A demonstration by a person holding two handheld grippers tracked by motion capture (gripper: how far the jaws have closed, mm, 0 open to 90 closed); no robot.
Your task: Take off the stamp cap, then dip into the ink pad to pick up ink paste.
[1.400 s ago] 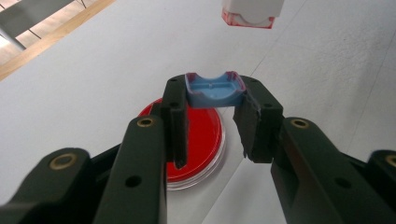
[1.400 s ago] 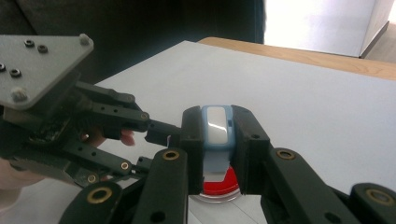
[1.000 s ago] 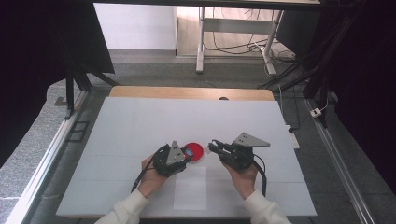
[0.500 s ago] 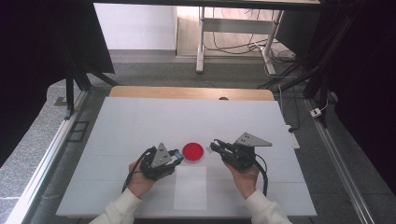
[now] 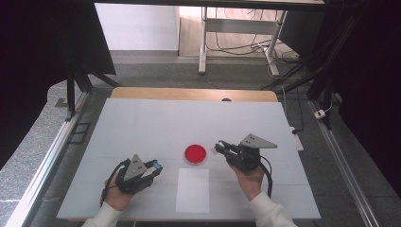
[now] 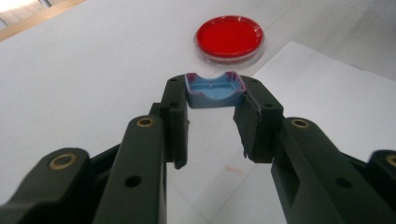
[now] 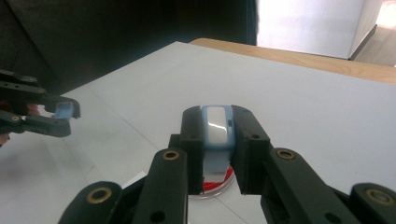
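High view: the left gripper point(image 5: 158, 166) and right gripper point(image 5: 220, 147) flank a round red-filled clear dish point(image 5: 195, 154) on the white desk point(image 5: 142, 123).

Left gripper view: jaws pinch a small blue plastic cap point(image 6: 215, 90).

Right gripper view: jaws clamp a pale-blue plastic holder point(image 7: 217, 128). The two parts seem separated; rejoining likely remains.

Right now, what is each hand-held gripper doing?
Left hand-held gripper: shut on a small blue cap.
Right hand-held gripper: shut on a light-blue piece.

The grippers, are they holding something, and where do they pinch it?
Left gripper pinches a blue cap by its sides. Right gripper pinches a blue piece by its sides.
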